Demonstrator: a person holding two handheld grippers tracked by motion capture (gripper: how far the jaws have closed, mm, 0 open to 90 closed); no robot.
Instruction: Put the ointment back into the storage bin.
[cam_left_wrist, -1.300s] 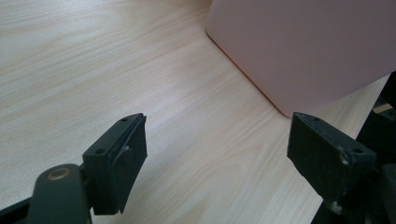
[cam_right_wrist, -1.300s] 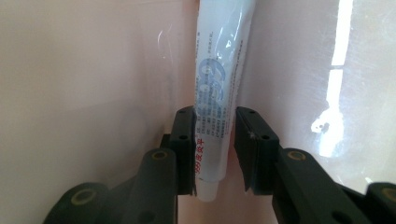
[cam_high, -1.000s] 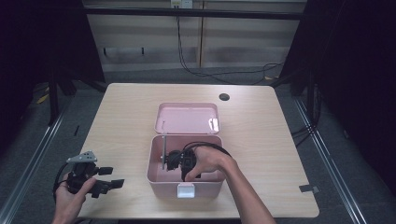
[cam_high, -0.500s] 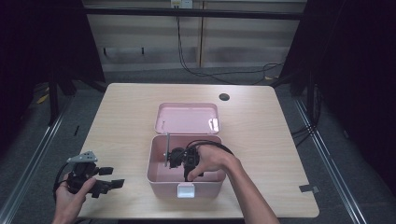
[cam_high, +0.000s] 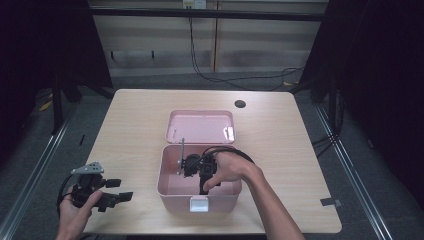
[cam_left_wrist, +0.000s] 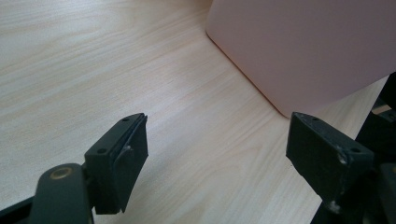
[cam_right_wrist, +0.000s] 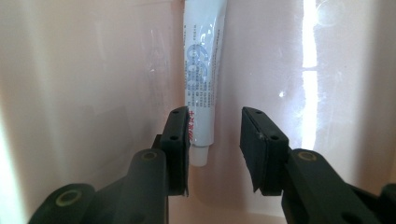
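Progress of a retrieval from an open storage box. The pink box (cam_high: 172, 182) stands on the desk (cam_high: 280, 130) with its lid (cam_high: 200, 126) hinged back and lying flat behind it. The right claw (cam_high: 192, 166), held in the person's right hand (cam_high: 227, 167), is lowered inside the box. In the right gripper view its jaws stand partly apart, at a narrow setting, with a white tube (cam_right_wrist: 203, 70) lying on the box floor between and just beyond them; the tube's cap end points toward the claw (cam_right_wrist: 215, 149). The left jaw lies just beside or over the tube's edge, and the right jaw stands clear of it; whether any pad touches the tube cannot be told. The tube is judged not yet gripped.

The left claw (cam_high: 117, 190) rests low over the desk, to the left of the box and apart from it. In the left gripper view its jaws are spread wide with nothing between them, the claw (cam_left_wrist: 217, 154) facing bare desk and a corner of the box wall (cam_left_wrist: 303, 46).

Judged state: box opened and reach made; closing on the tube, lifting it out and placing it remain.
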